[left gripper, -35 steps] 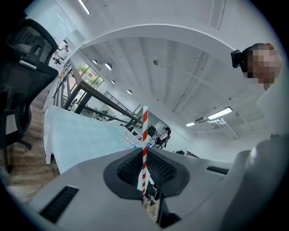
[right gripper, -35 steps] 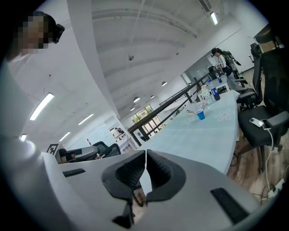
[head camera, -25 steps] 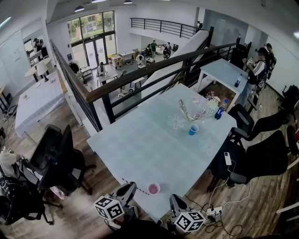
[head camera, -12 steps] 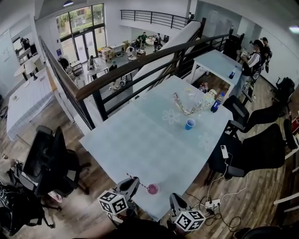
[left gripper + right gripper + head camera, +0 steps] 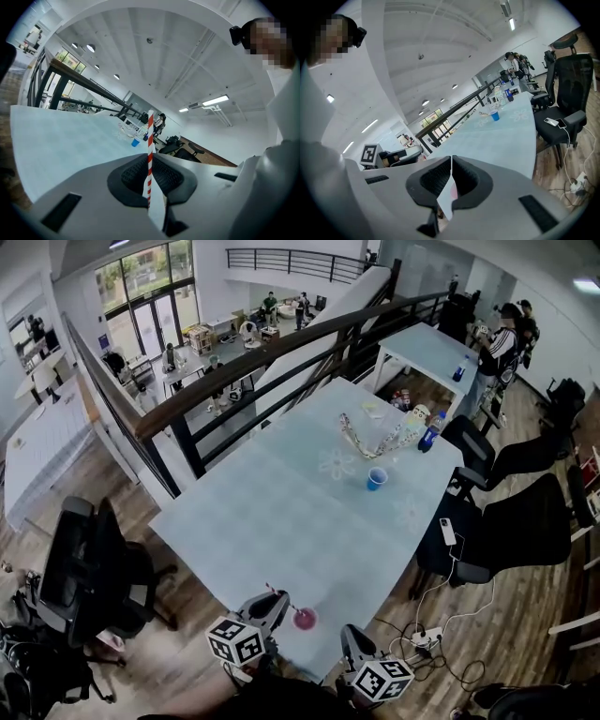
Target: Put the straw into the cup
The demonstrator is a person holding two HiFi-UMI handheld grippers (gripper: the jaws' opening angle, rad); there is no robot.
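Left gripper [image 5: 274, 600] clamps the striped straw [image 5: 150, 136] upright between its jaws, with the pink cup [image 5: 305, 619] just beside its tip. Right gripper [image 5: 451, 162] is pinched shut, empty.

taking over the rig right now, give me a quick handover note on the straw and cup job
Left gripper: shut on the red-and-white striped straw, which sticks out past the jaws.
Right gripper: shut, holding nothing, low by the table's near edge.
Small pink cup: stands at the near edge of the pale blue table, just right of the left gripper.
Done: straw is in hand, close to the cup.
Left: put the straw's end into the cup and let go.
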